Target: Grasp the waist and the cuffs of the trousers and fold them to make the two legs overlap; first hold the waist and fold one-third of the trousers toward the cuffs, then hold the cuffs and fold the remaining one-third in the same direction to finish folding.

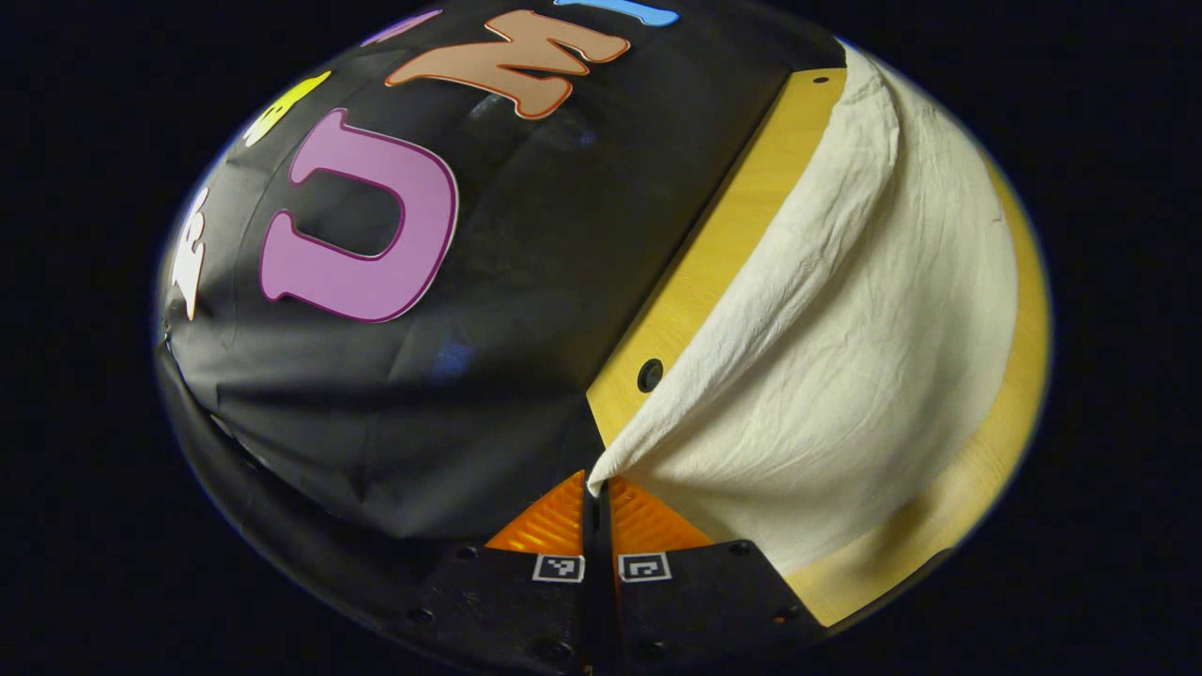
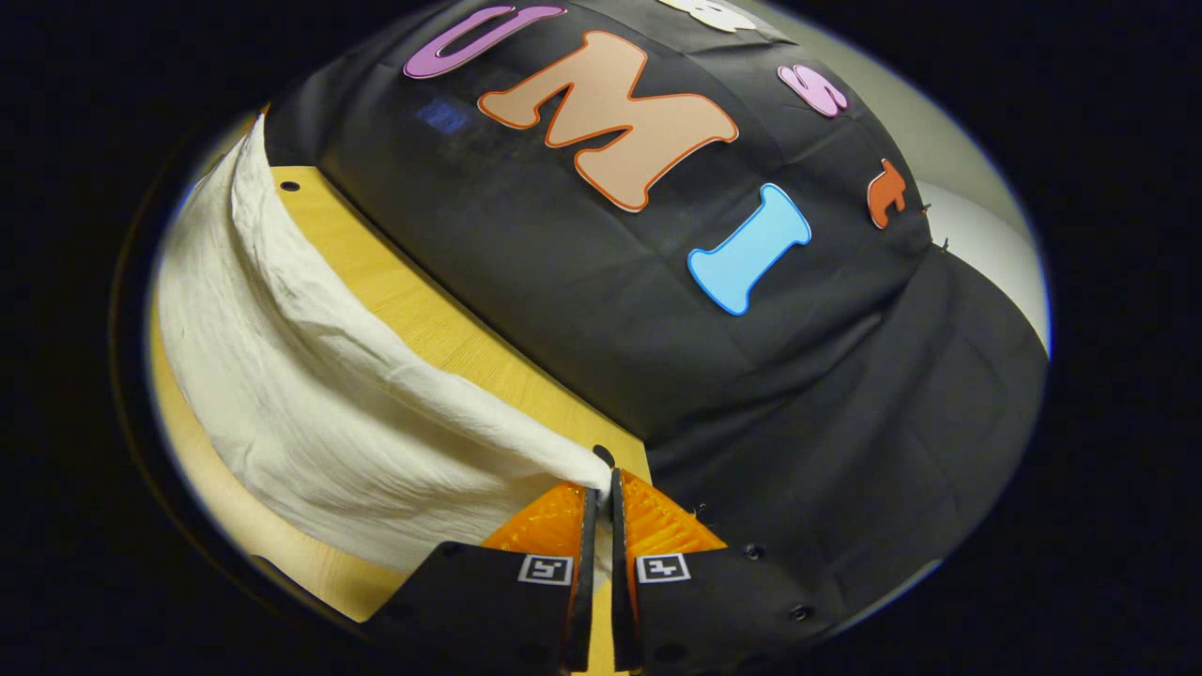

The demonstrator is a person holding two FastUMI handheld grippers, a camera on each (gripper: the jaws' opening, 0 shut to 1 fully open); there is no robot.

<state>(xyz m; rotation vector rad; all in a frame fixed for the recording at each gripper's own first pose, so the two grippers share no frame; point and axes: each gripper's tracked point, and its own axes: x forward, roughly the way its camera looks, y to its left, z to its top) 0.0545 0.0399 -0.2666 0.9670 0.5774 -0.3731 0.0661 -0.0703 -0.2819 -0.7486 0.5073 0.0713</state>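
Observation:
The trousers (image 1: 845,338) are cream-white wrinkled cloth lying along a yellow wooden table (image 1: 714,253). In the left gripper view my left gripper (image 1: 595,486) is shut on one corner of the cloth, which is pulled up into a point at the fingertips and drapes away to the right. In the right gripper view my right gripper (image 2: 601,483) is shut on another corner of the trousers (image 2: 310,376), and the cloth stretches away to the left from the pinch. Which end is waist and which is cuffs cannot be told.
The table's far edge (image 1: 657,310) runs close to the black cloth booth wall (image 1: 488,376). Small round holes (image 1: 650,376) mark the tabletop near that edge. A pale wall (image 2: 977,216) lies beyond the black cloth (image 2: 751,376) in the right gripper view.

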